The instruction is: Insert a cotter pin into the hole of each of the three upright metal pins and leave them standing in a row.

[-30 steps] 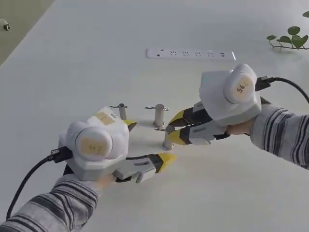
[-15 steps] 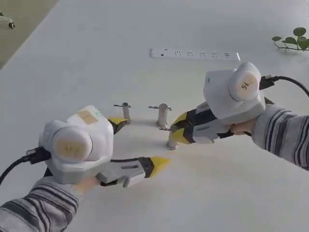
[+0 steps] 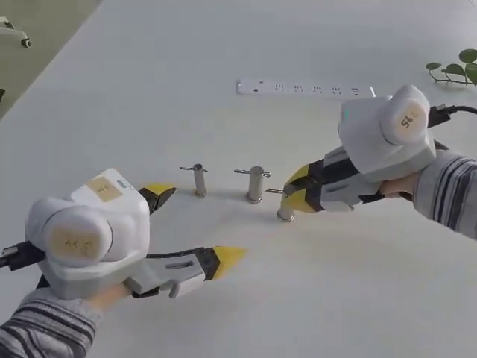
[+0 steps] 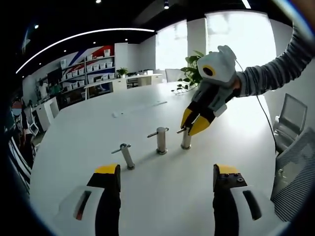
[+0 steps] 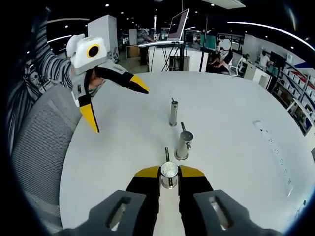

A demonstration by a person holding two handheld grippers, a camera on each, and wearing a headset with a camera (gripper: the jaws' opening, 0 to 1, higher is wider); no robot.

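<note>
The fingers [image 5: 146, 173] of the right gripper [image 5: 170, 172] are drawn in close on either side of the head of the right-hand metal pin [image 5: 170, 176] and appear to grip it. This pin stands upright on the white counter [image 3: 149, 89]. A cotter pin [image 5: 167, 152] pokes out of it on the side away from the gripper. In the head view this gripper reaches in from the right, and its lower finger hides the upper part of the pin.

The middle metal pin [image 3: 256, 185] and the left-hand metal pin [image 3: 199, 181] also stand upright, each with a cotter pin through it near the top. The middle cotter pin [image 3: 242, 172] and the left cotter pin [image 3: 189, 168] both jut out to the left. The three metal pins form a slightly slanted row, apart from one another, with the right-hand one nearest the person.

The left gripper [image 4: 166, 171] is on the near side of the row, pointing towards it. Its fingers [image 4: 107, 172] are spread wide and hold nothing. The left-hand metal pin is the one nearest to them, a little beyond the tips.

A person's striped sleeve [image 3: 447, 190] shows behind the right gripper. Farther back on the counter lies a white power strip [image 3: 305, 88], with the leaves of a plant [image 3: 456, 68] at the right edge.
</note>
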